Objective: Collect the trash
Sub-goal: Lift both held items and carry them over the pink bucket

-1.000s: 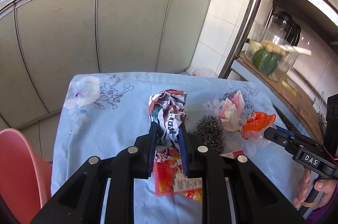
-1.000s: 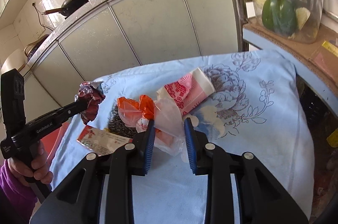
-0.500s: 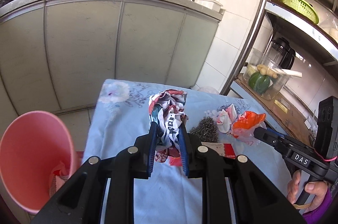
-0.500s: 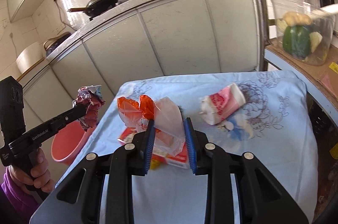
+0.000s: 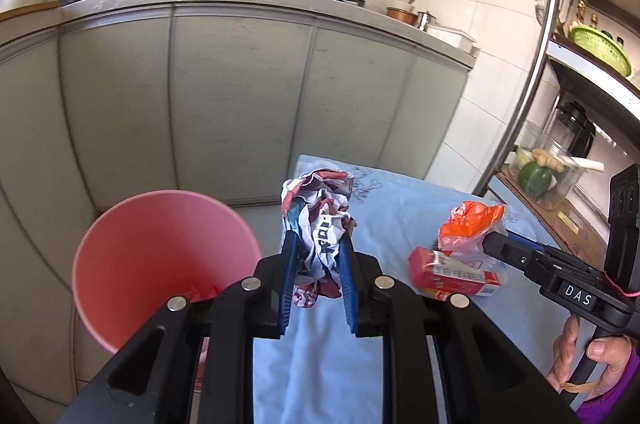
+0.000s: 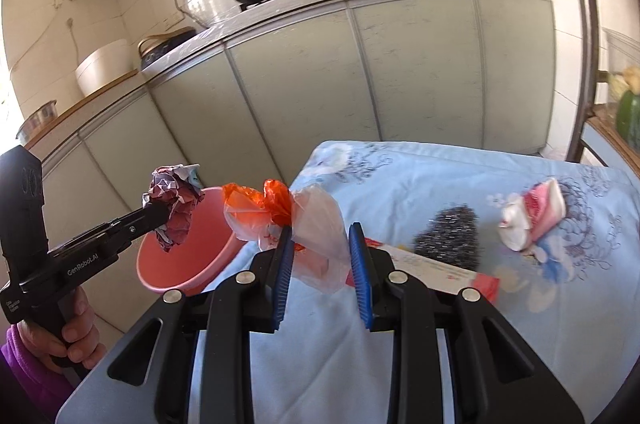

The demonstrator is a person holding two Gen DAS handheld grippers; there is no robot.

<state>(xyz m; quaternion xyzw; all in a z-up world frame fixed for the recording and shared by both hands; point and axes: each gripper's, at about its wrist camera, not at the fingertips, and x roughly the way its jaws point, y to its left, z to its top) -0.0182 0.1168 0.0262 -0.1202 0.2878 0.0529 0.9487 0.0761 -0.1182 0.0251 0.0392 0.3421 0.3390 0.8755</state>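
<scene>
My left gripper (image 5: 317, 244) is shut on a crumpled printed wrapper (image 5: 318, 220), held in the air above the table's left edge, just right of the pink bin (image 5: 160, 256). In the right wrist view that wrapper (image 6: 174, 208) hangs over the bin's (image 6: 188, 260) far rim. My right gripper (image 6: 321, 238) is shut on a clear and orange plastic bag (image 6: 308, 224), raised over the left end of the blue cloth (image 6: 460, 176). The left wrist view shows this bag (image 5: 466, 224) at the tip of the right gripper. A red carton (image 5: 444, 270) lies on the cloth.
A steel scourer (image 6: 450, 238) and a pink and white crumpled wrapper (image 6: 532, 220) lie on the floral cloth. Grey cabinets (image 5: 240, 104) with pans on top stand behind. A metal shelf rack (image 5: 560, 72) with a jar of vegetables stands to the right. A hand (image 6: 68, 328) grips the left tool.
Both grippers have lifted and swung left with their trash, from over the middle of the table toward the pink bin, which has come into fuller view.
</scene>
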